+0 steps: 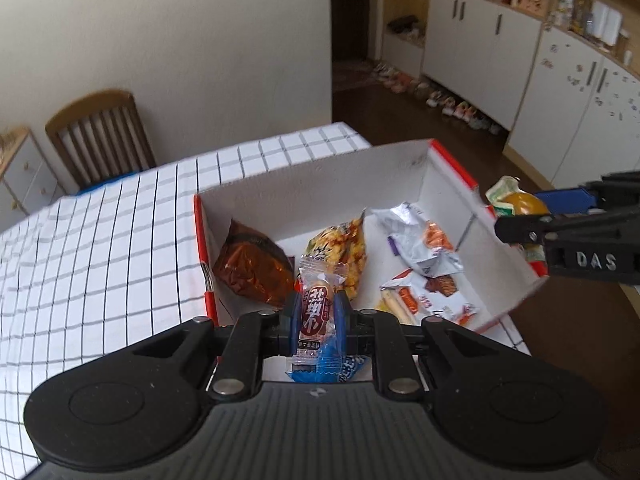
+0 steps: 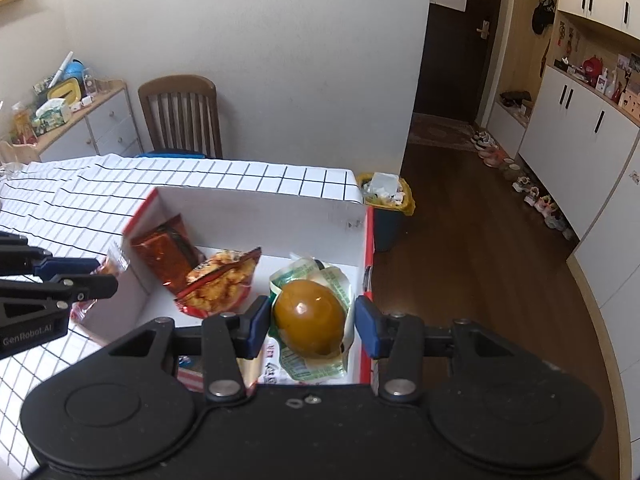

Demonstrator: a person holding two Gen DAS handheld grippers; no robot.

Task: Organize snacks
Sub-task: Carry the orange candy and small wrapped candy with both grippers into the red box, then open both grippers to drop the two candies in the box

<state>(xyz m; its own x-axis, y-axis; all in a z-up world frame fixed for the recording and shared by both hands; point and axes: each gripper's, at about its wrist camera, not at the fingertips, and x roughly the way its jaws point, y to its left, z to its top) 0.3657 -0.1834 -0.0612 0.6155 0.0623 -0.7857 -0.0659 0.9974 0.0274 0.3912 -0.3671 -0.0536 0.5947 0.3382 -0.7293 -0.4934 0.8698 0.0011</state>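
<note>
A white cardboard box (image 1: 320, 168) with a red outside stands on the checked tablecloth and holds several snack packs. My left gripper (image 1: 316, 312) is shut on a small clear-wrapped sausage snack (image 1: 314, 312), held over the box's near edge. My right gripper (image 2: 310, 320) is shut on a green-and-white packet with a brown braised egg (image 2: 310, 318), above the box's (image 2: 260, 208) right end. In the left wrist view the right gripper (image 1: 560, 216) and its egg packet (image 1: 516, 202) show just outside the box's right wall. The left gripper (image 2: 92, 276) shows at the left of the right wrist view.
Inside the box lie a dark red pack (image 1: 252, 268), a yellow nut pack (image 1: 340, 252) and silver and white wrappers (image 1: 420, 240). A wooden chair (image 2: 180, 116) stands behind the table. A bin (image 2: 386, 196) sits past the table's corner. White cabinets (image 2: 580, 136) line the right.
</note>
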